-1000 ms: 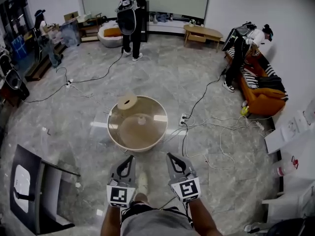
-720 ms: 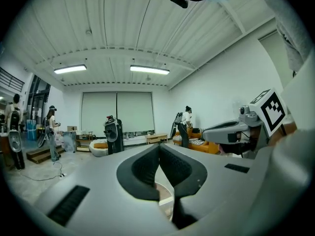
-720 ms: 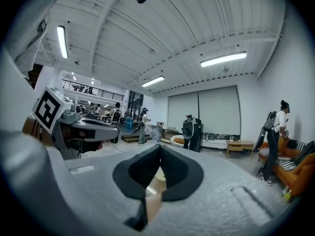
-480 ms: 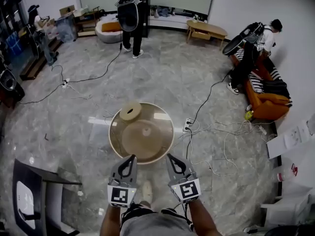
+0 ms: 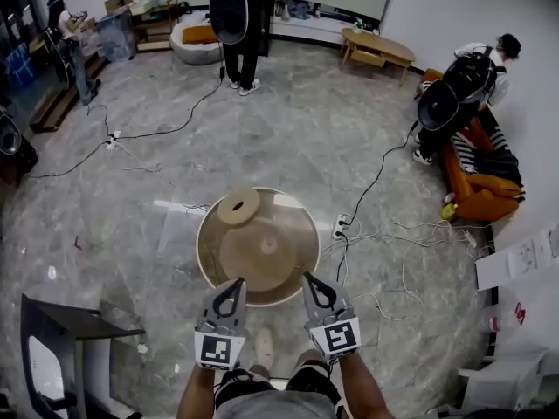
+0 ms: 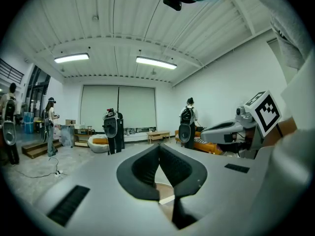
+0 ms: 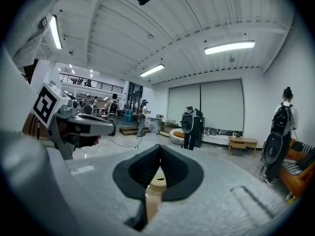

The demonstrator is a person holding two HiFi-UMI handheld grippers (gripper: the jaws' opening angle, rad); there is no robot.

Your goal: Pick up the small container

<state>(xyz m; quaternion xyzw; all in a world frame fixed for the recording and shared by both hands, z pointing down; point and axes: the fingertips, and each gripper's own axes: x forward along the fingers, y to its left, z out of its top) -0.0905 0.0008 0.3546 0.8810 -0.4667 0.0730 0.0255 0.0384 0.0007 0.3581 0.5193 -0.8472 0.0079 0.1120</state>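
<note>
- Since a second ago, the round table [image 5: 203, 253] has drawn closer to both grippers. Its near rim now sits just beyond their tips, where before a stretch of marble floor lay between. The person by the orange sofa [image 5: 480, 190] at the far right has also shifted.
- The small container [image 5: 238, 206] is a low, tan, round pot with a dark opening in its top. It stands on the far-left part of the tabletop, close to the rim, and nothing is touching it.
- The left gripper [image 5: 235, 282] hangs over the table's near edge. In its own view the jaws [image 6: 158, 146] meet at the tips with nothing between them.
- The right gripper [image 5: 309, 279] is level with it, a little to the right. Its jaws [image 7: 160, 147] are likewise pressed together and empty, and only tan wood shows through the gap below the tips.
- What matters for the coming move is that the container lies straight ahead of the left gripper, across the tabletop on the far side. From the right gripper it lies far and clearly off to the left, so the left one looks nearer and better lined up.
- Being round, the container has no long axis to match, so any approach angle should do.
- As I judge it, the reach has not begun. Whichever gripper goes must first part its jaws, then travel forward over the table to straddle the pot.
</note>
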